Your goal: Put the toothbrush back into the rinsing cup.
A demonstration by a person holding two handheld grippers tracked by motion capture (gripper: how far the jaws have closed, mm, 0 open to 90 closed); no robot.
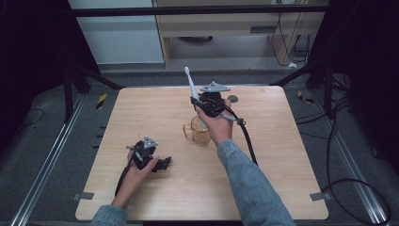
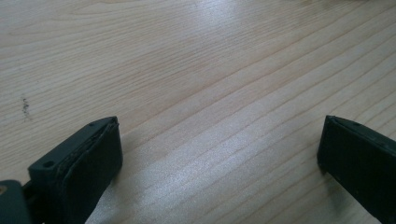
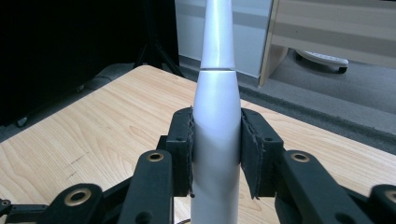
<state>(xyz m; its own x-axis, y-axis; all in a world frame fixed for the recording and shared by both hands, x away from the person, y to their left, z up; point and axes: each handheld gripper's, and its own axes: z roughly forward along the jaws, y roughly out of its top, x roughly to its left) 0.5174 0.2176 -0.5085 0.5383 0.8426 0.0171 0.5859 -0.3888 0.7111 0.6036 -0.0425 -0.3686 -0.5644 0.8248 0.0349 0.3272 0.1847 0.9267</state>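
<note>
Toothbrush held above the cup, insertion or removal cannot be told.

The right gripper (image 1: 203, 104) clamps the white toothbrush (image 1: 190, 84) upright over the glass cup (image 1: 199, 133) mid-table; lowering needs good alignment. The left gripper (image 1: 162, 163), jaws apart and empty, rests near-left.

White toothbrush (image 3: 217, 135), pale woodgrain table (image 1: 155, 113)

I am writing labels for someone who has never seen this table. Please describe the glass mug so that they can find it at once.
Start from the light wooden table and go to its middle, just under the right gripper that holds a white toothbrush upright. There stands the glass mug, clear with an amber tint and a handle on its left side. It is the one see-through thing there; the small dark disc nearby is flat and opaque.
</note>
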